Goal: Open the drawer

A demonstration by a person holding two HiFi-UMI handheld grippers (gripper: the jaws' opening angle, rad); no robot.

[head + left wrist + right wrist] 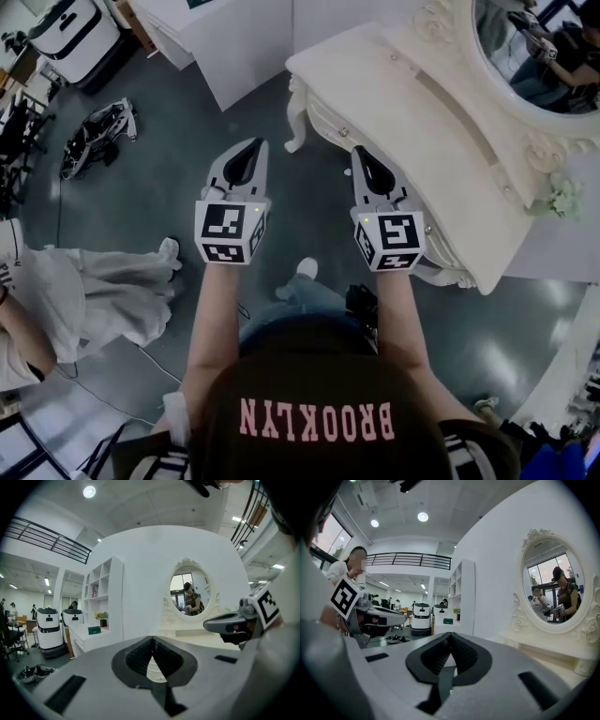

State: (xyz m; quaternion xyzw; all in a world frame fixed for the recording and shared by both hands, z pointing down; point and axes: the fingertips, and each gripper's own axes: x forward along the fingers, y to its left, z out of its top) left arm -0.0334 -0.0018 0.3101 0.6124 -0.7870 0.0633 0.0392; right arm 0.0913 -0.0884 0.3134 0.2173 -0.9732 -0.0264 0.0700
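left gripper (pixel 253 148) and right gripper (pixel 360 152) are both clenched empty near the white dressing table (pixel 450 122); one should open, then take its drawer (pixel 332 122) squarely by the knob.

Table (pixel 441 141): cream-white painted finish, smooth, satin sheen, with carved relief along its edges. Mirror (pixel 539 47): glossy glass; frame (pixel 433 19) carved, same cream paint. Floor (pixel 159 178): grey, smooth, polished, showing light reflections. Left gripper (pixel 254 143) and right gripper (pixel 359 151): matt grey plastic shells; pads (pixel 139 657) black, ribbed, rubber-like. 2 marker cubes (pixel 230 232): matt white with black print. Shirt (pixel 319 412): dark knit cloth.
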